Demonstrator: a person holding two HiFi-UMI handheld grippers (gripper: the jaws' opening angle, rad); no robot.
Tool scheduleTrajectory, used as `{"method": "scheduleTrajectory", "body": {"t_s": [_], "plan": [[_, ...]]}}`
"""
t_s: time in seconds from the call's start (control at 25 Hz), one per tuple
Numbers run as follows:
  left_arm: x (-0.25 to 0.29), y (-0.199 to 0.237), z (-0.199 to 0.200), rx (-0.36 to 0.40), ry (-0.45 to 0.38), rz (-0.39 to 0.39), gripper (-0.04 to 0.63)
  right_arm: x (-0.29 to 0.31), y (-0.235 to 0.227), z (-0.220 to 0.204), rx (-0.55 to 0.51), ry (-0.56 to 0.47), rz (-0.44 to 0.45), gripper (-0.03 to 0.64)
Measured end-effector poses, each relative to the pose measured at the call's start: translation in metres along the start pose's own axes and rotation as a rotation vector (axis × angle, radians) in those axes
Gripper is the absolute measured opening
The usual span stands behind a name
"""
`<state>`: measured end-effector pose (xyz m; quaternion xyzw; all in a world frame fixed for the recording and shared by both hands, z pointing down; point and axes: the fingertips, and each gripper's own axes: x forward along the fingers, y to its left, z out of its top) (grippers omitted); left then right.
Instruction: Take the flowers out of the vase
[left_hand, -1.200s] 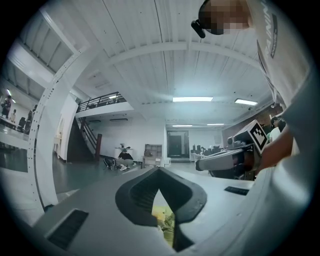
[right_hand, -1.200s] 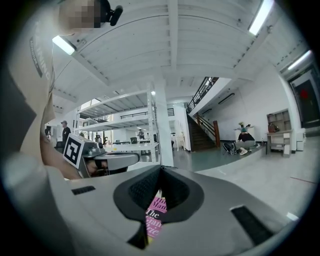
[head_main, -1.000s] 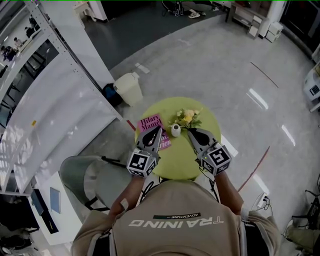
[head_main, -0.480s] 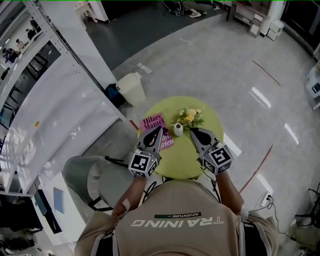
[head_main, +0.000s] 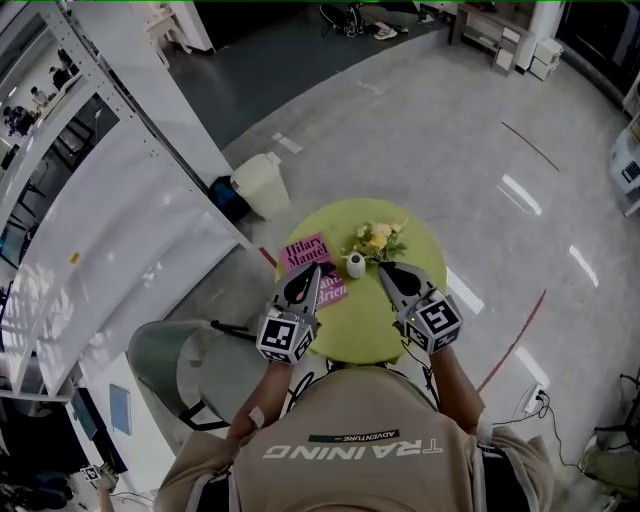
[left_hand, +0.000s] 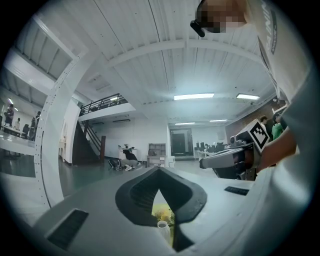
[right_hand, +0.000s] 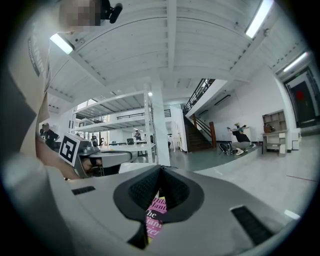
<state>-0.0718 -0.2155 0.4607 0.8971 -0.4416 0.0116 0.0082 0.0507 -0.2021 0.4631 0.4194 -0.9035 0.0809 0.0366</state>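
The head view looks steeply down from above the person, taking in both shoulders, the left gripper (head_main: 303, 283), the right gripper (head_main: 386, 272) and the whole round green surface (head_main: 372, 325) from well above. Each gripper view sits low, close behind its own fingers (left_hand: 135, 192), and faces roughly level out across the room. The left one catches the other gripper at its right edge, the right one at its left edge. Both share the staircase (right_hand: 197, 134) and the ceiling. Through its finger gap the left one sees the vase (left_hand: 163, 226), the right one the pink book (right_hand: 155, 215).
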Motion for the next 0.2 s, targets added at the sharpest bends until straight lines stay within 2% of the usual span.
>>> {"method": "scheduleTrajectory", "body": {"t_s": [0.2], "plan": [[-0.0015,0.0017,-0.0054,-0.005,0.005,0.006,0.002,0.0024,0.0016,-0.0055,0.010,0.000,-0.009,-0.002]]}}
